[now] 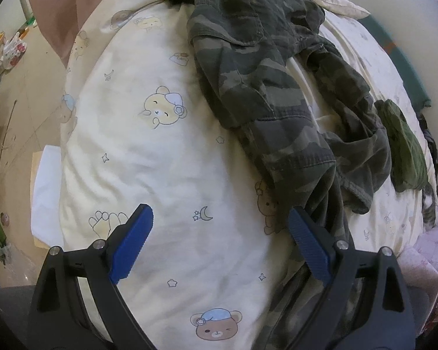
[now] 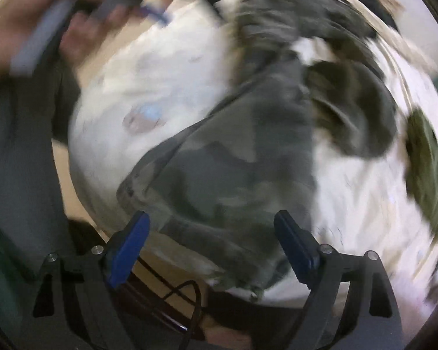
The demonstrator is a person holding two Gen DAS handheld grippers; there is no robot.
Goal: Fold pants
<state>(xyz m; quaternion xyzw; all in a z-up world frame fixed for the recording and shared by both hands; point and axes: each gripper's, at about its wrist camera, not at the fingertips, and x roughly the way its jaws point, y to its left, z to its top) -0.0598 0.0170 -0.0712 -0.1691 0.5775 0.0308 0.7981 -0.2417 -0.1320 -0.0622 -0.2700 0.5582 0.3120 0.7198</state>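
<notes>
Pants are lying bunched on my bed while both my left gripper and right gripper are hanging wide open and empty, so grabbing one loose layer could be twisting them more.

Matt camouflage cloth pants on soft, printed cotton-like bedsheet

Camouflage pants are seen crumpled on a cream bedsheet printed with bears, from the upper middle to the lower right of the frame. The left gripper is held wide apart at the bottom, nothing between its blue pads. A green cloth is seen at the right edge.
</notes>
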